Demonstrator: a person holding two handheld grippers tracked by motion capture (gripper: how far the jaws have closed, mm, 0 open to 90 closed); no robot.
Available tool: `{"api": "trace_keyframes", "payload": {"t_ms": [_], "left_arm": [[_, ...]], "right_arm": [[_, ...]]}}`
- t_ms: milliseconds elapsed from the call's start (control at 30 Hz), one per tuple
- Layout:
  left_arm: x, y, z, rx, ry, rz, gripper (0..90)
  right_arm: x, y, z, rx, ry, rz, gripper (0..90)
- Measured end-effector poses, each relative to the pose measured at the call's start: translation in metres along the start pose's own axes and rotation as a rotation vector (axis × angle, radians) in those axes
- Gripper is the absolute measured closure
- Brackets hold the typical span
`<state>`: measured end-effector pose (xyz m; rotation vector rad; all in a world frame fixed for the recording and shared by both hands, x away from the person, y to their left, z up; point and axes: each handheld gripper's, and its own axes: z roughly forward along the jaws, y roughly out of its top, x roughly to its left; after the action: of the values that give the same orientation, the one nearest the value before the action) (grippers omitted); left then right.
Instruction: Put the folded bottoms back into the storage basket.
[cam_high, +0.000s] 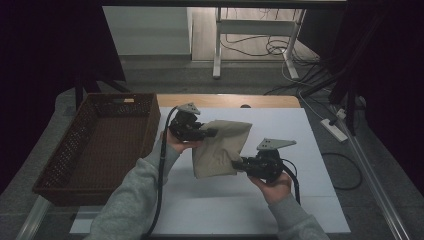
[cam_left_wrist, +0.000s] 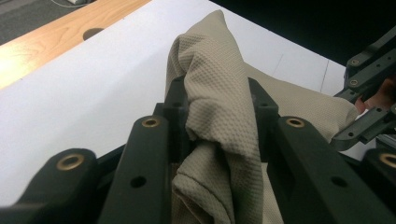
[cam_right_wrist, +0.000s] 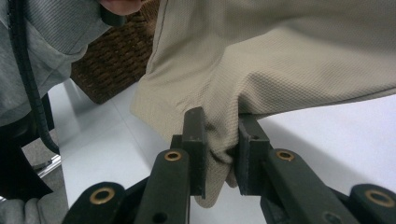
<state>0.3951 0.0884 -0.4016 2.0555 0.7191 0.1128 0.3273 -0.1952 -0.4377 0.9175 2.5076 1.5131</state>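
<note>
1. Pinching is solid on both sides right now: the left gripper (cam_high: 210, 132) has its jaws clamped on a bunched fold of the beige cloth (cam_high: 220, 148), and in the left gripper view you can see that fold (cam_left_wrist: 219, 112) squeezed up between the two black pads. The right gripper (cam_high: 239, 164) is clamped on the cloth's lower edge (cam_right_wrist: 219, 154), with just a small nip of fabric between the jaws.
2. My read is that the right-hand bite is the weak one. It's shallow, so I'd keep the squeeze firm and avoid any sharp tug or that edge could slip out.
3. Cloth location: it's held up off the white surface (cam_high: 280, 130), hanging slack between the two grippers, just to the right of the wicker basket (cam_high: 75, 165).
4. Looks to me like the step in hand is either spreading the cloth out or carrying it over to the basket. Either way, move both hands together at the same pace so the fabric doesn't get yanked to one side.
5. If it's going in the basket, lift enough that the hanging lower part clears the near rim, since the weave looks like it'd snag that textured fabric.
6. Watch the left cable (cam_high: 161, 165) trailing along the sleeve (cam_high: 135, 195) beside the basket, so it doesn't catch the rim.
</note>
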Motion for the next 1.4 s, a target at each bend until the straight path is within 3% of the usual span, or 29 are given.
{"api": "trace_keyframes", "payload": {"t_ms": [733,1400], "left_arm": [[-0.001,0.008,-0.032,-0.037,0.033,-0.004,67.8],[0.008,0.007,-0.066,-0.067,0.066,-0.02,67.8]], "right_arm": [[0.013,0.025,0.002,-0.034,0.026,-0.037,76.5],[0.021,0.049,0.021,-0.055,0.057,-0.053,76.6]]}}
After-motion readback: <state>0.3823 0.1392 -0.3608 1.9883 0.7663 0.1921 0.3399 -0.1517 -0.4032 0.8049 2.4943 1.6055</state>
